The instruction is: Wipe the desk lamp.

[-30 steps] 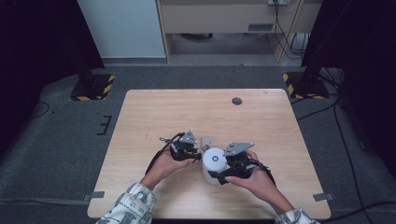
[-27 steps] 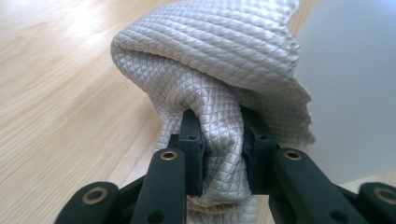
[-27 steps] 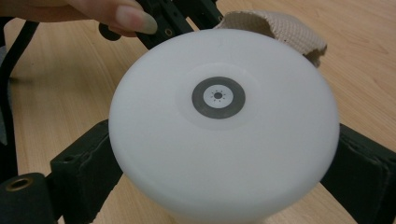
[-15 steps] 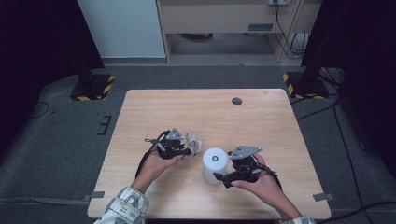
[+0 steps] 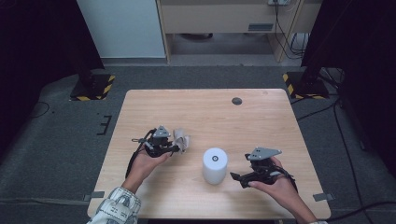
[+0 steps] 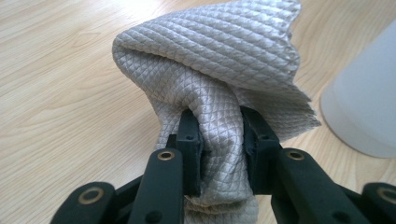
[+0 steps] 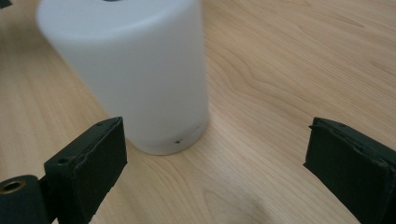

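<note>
So the table (image 5: 205,112) is light wood with a visible grain, sitting on grey carpet in a pretty dark room. At the far side there's a pale panel and a beige cabinet, with cables hanging at its right. 2 black stands with yellow-black hazard stripes on their feet sit on the floor, 1 off each far corner of the table. More cable runs across the carpet on the right, and there are bits of tape on the floor near the table's near corners.

On the table itself there's a small dark round spot (image 5: 236,101) toward the far right, well apart from everything else. Nothing sits between the 2 grippers apart from the cylinder.

The white cylinder (image 5: 215,164) stands upright near the middle, a bit to the near side, with a tiny dark dot on its top. The right gripper (image 5: 239,177) is just right of it, jaws spread wide and holding nothing; in the right gripper view the cylinder sits ahead by the left jaw, not touching either pad.

The left gripper (image 5: 177,148) is left of the cylinder, clenched on a bunched grey quilted cloth (image 6: 219,70), which is pinched between both pads.

Can't read any writing or labels anywhere.
</note>
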`<state>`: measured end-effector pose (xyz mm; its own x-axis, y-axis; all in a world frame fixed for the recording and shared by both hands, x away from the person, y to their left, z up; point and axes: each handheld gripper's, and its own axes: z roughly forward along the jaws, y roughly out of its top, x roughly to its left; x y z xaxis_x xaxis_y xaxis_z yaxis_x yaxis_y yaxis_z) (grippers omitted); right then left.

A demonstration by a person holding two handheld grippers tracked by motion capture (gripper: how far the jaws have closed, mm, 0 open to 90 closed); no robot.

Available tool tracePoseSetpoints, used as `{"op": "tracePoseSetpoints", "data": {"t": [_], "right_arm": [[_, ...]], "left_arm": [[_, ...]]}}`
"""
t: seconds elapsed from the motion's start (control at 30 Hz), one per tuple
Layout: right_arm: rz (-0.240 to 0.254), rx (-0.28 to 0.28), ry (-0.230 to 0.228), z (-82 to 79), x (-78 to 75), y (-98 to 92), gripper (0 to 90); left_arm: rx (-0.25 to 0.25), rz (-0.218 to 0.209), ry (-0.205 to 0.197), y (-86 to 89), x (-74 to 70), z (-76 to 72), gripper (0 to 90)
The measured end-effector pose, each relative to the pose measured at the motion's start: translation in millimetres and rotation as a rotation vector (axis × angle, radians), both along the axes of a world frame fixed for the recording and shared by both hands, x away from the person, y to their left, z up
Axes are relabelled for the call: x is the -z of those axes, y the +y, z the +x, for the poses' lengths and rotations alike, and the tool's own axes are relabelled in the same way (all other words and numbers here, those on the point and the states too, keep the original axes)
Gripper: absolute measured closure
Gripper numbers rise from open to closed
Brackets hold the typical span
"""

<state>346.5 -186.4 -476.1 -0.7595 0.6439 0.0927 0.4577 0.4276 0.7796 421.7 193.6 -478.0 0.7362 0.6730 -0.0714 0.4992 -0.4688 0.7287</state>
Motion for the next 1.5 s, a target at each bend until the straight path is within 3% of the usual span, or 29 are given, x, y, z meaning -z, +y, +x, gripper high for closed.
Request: {"op": "tracePoseSetpoints", "data": {"t": [0.17, 0.4, 0.5, 0.6, 0.63, 0.7, 0.83, 1.0, 1.1, 1.13, 1.2, 1.3, 1.5], "right_arm": [[-0.013, 0.091, -0.005, 11.5, 4.9, -14.5, 6.7], [-0.028, 0.195, -0.002, 20.8, 14.1, -27.7, 7.2], [-0.036, 0.227, -0.015, 21.0, 15.7, -30.8, 7.6], [-0.082, 0.286, -0.056, 23.2, 17.1, -36.2, 9.2], [-0.082, 0.286, -0.056, 23.2, 17.1, -36.2, 9.2], [-0.072, 0.340, -0.062, 25.9, 16.8, -44.7, 9.4], [-0.066, 0.370, -0.065, 25.1, 17.1, -51.0, 9.3], [-0.089, 0.369, -0.060, 25.0, 20.4, -49.2, 9.3], [-0.116, 0.357, -0.060, 25.3, 23.0, -46.9, 9.3], [-0.125, 0.353, -0.062, 25.3, 23.7, -46.6, 9.3], [-0.140, 0.350, -0.054, 25.2, 26.7, -45.4, 9.3], [-0.151, 0.345, -0.040, 24.7, 28.9, -43.3, 9.1], [-0.171, 0.339, -0.032, 24.8, 31.9, -40.4, 8.9]], "left_arm": [[-0.030, 0.010, 0.002, 8.6, 0.4, 3.5, 70.8], [-0.072, 0.060, 0.013, 17.5, -1.3, 21.2, 71.0], [-0.104, 0.058, 0.011, 21.5, -2.8, 27.9, 70.9], [-0.142, 0.059, 0.016, 26.5, -1.3, 34.0, 70.9], [-0.142, 0.059, 0.016, 26.5, -1.3, 34.0, 70.9], [-0.176, 0.068, 0.021, 28.8, 3.6, 40.5, 70.9], [-0.202, 0.110, 0.027, 28.6, 11.7, 47.0, 71.0], [-0.231, 0.130, 0.042, 26.2, 23.0, 53.9, 69.9], [-0.232, 0.157, 0.032, 19.4, 29.3, 55.8, 63.5], [-0.229, 0.184, 0.028, 16.6, 31.7, 56.3, 59.5], [-0.238, 0.196, 0.033, 14.8, 34.1, 57.1, 47.3], [-0.258, 0.165, 0.028, 16.1, 34.6, 56.5, 32.0], [-0.301, 0.069, -0.001, 25.1, 27.1, 50.6, 15.3]]}}
